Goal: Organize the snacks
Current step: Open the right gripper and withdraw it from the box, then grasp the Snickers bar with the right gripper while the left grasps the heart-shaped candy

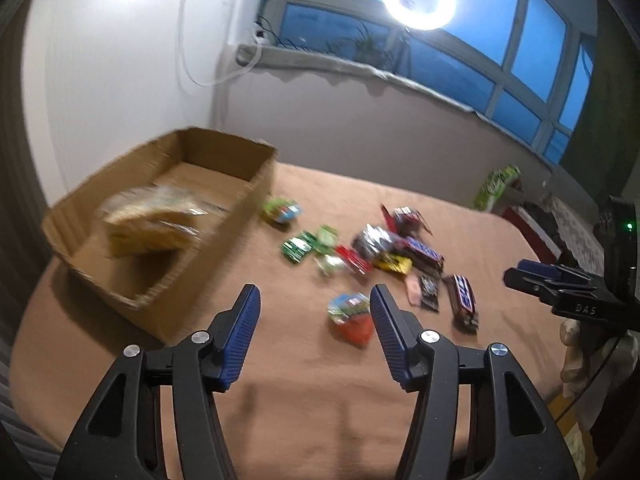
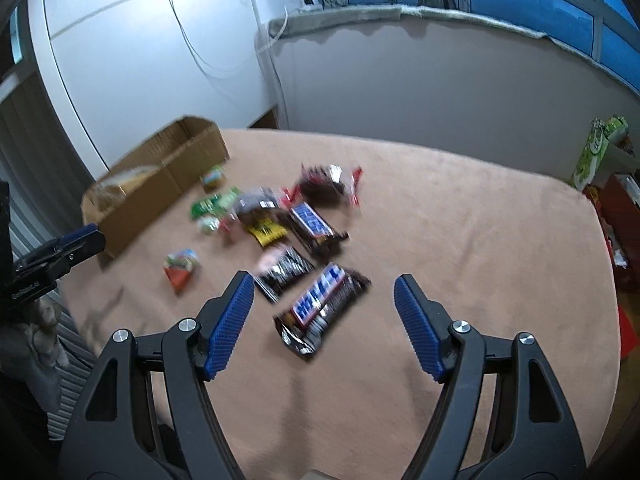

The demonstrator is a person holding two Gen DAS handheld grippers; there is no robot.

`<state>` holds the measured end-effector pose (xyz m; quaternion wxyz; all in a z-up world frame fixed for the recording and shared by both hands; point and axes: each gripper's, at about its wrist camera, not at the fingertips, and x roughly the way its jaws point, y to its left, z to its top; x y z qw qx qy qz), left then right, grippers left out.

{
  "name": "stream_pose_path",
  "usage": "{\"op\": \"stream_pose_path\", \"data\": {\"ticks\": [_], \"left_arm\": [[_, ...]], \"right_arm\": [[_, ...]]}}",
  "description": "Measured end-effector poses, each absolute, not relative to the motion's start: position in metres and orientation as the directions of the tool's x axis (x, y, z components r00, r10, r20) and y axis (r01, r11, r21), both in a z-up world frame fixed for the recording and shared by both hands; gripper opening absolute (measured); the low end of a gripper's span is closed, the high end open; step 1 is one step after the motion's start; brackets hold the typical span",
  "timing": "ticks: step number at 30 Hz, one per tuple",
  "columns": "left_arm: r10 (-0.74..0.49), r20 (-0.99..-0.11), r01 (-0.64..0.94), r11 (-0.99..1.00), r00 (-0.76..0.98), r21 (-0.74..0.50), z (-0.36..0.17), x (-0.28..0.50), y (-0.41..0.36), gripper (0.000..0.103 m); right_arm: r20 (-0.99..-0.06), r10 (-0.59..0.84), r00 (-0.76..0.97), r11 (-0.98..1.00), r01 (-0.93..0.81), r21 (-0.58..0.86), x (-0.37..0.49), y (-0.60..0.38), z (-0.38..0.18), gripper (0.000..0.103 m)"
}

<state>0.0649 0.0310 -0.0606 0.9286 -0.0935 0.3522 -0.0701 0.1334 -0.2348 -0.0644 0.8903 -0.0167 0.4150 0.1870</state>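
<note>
- My left fingers [image 1: 315,312] are standing released, gripping nothing; the cardboard box [image 1: 256,184] is lying ahead to their left.
- My right fingers [image 2: 324,304] are standing released over the table [image 2: 480,240], a Snickers bar [image 2: 320,304] lying between them, untouched.
- Remaining snacks [image 2: 272,208] are lying ahead.

Little can be read. In the left wrist view, the letters "DAS" stand in pale print on the black body of the right gripper [image 1: 520,276] at the frame's right edge. The two brown bars [image 2: 322,308] with a blue logo on white look like Snickers wrappers — the lettering itself is too blurred to spell out. A small pale print on the left gripper [image 2: 86,236] in the right wrist view is unreadable — the other wrappers likewise.
</note>
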Motion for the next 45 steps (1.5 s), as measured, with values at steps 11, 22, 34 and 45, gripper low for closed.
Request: {"op": "stream_pose_path", "data": {"ticks": [11, 22, 34, 45], "left_arm": [[-0.193, -0.721, 0.110, 0.981, 0.666, -0.161, -0.098, 0.087, -0.010, 0.056], [-0.119, -0.742, 0.109, 0.992, 0.660, -0.062, -0.113, 0.102, -0.025, 0.056], [-0.102, -0.733, 0.114, 0.993, 0.673, -0.034, -0.117, 0.103, -0.021, 0.040], [-0.126, -0.709, 0.112, 0.991, 0.694, -0.067, -0.107, 0.096, -0.014, 0.039]], "right_arm": [[-0.809, 0.293, 0.510, 0.942, -0.301, 0.151, 0.144, -0.229, -0.106, 0.075], [-0.829, 0.277, 0.485, 0.947, -0.281, 0.152, 0.163, -0.216, -0.123, 0.075], [-0.833, 0.257, 0.490, 0.941, -0.324, 0.099, 0.164, -0.205, -0.123, 0.045], [-0.826, 0.276, 0.491, 0.941, -0.315, 0.127, 0.159, -0.215, -0.120, 0.031]]}}
